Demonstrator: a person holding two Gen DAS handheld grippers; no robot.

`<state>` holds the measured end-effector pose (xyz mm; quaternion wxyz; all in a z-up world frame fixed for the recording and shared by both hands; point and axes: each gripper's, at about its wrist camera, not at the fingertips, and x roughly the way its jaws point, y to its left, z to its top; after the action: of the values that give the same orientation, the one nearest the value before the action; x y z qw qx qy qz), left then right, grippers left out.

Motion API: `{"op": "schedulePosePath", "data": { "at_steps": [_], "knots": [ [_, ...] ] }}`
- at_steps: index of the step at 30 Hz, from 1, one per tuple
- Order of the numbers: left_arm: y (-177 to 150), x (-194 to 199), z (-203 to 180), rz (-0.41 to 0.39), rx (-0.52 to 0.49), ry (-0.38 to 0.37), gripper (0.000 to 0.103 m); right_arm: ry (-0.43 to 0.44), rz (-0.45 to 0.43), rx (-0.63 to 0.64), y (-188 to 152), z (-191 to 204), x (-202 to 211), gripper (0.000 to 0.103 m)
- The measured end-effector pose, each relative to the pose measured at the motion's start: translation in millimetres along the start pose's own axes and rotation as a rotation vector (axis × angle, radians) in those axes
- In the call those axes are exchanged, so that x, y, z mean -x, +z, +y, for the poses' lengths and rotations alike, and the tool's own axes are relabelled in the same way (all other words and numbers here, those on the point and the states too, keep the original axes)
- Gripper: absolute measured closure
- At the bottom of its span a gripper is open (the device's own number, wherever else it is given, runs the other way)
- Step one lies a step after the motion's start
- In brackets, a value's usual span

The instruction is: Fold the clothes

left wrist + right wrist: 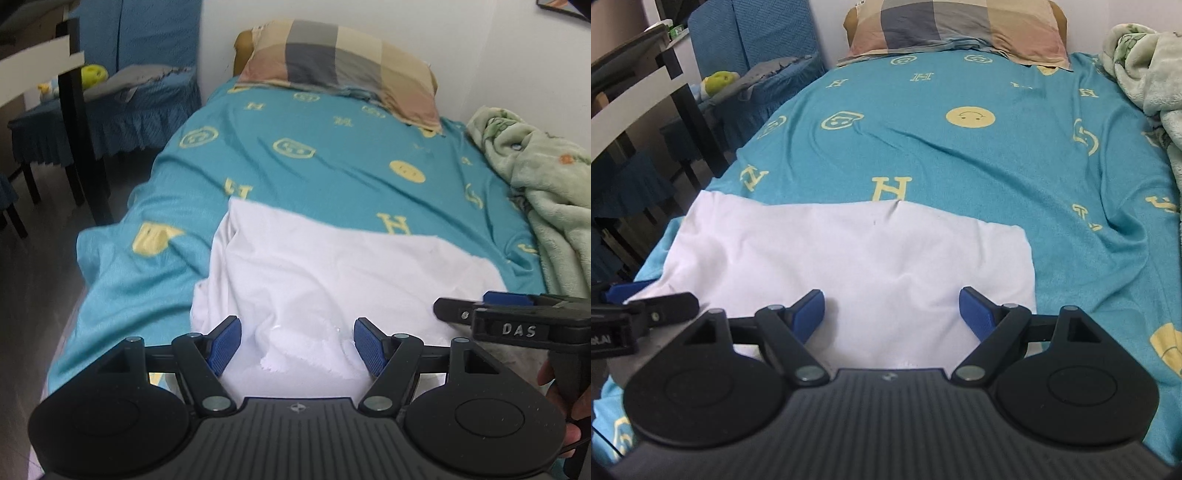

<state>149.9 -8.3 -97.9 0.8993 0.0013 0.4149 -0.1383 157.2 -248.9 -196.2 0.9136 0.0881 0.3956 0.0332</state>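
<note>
Beside white garment [849, 254]: checked pillow [960, 29], green blanket [1145, 70].

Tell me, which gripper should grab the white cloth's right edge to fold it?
Probably the right gripper: its open jaws sit nearer the white cloth garment's right edge. The left gripper, also open, hovers toward the left side.

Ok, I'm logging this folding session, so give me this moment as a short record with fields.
surface: bed with teal patterned sheet
garment: white garment lying flat at the near end of the bed
left gripper: open, over the garment's near edge
right gripper: open, over the garment
pillow: checked pillow at the far end
blanket: green blanket bunched along the right side
</note>
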Motion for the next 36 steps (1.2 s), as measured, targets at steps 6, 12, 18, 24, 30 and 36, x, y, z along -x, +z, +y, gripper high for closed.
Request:
{"op": "schedulePosePath", "data": {
  "at_steps": [6,12,18,24,30,36],
  "knots": [
    [-1.7,-1.0,1.0,0.011,0.001,0.003,0.033,0.002,0.005,0.005,-1.2,-0.1,-2.3,0.02],
    [-4.8,7.2,-1.1,0.009,0.001,0.002,0.033,0.026,-0.029,-0.086,5.0,-10.5,20.3,0.023],
    [-10.3,32.5,-8.7,-0.018,-0.004,-0.007,0.033,0.015,-0.09,-0.075,0.7,-2.2,66.2,0.023],
    [-15.9,57.8,-16.3,-0.046,-0.008,-0.016,0.033,0.007,-0.073,-0.077,-12.8,2.8,79.6,0.023],
    [-18.9,61.3,-18.6,-0.029,-0.002,-0.023,0.033,-0.011,-0.041,-0.06,-14.8,1.8,65.3,0.023],
    [-26.5,32.2,-13.9,0.066,0.002,-0.005,0.032,-0.006,0.03,-0.045,-21.8,3.3,43.1,0.021]
  ]
}}
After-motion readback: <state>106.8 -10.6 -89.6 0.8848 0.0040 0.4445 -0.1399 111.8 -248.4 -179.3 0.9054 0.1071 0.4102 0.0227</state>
